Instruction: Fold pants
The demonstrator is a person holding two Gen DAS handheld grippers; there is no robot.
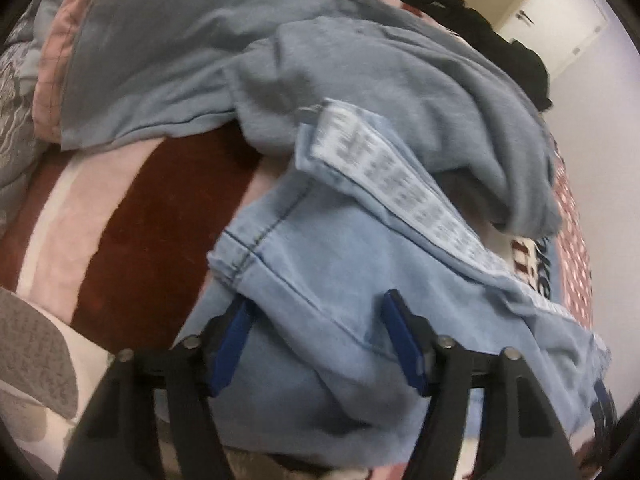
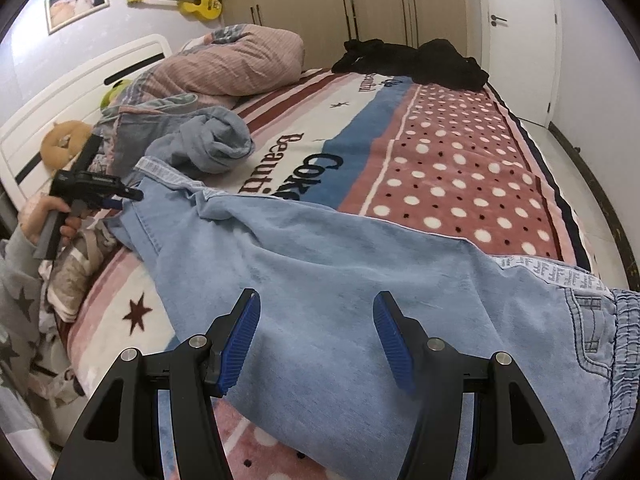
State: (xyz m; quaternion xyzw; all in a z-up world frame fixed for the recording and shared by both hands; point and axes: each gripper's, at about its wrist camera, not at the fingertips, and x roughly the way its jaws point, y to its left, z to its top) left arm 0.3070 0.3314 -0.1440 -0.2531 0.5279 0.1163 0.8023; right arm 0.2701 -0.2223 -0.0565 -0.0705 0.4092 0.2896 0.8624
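Left tongs (image 1: pixel 316 312) tilted steeply downward, blue pads (image 1: pixel 234 344) apart, cloth lying between them. Right tongs (image 2: pixel 314 316) angled down, blue pads (image 2: pixel 240 340) spread apart, pressing on nothing. Left hand (image 2: pixel 48 220) wrapped round its handle.

pants (image 2: pixel 320 264) on bed blanket (image 2: pixel 460 168) | quilt (image 2: pixel 240 64) behind | black clothes (image 2: pixel 420 60) far corner
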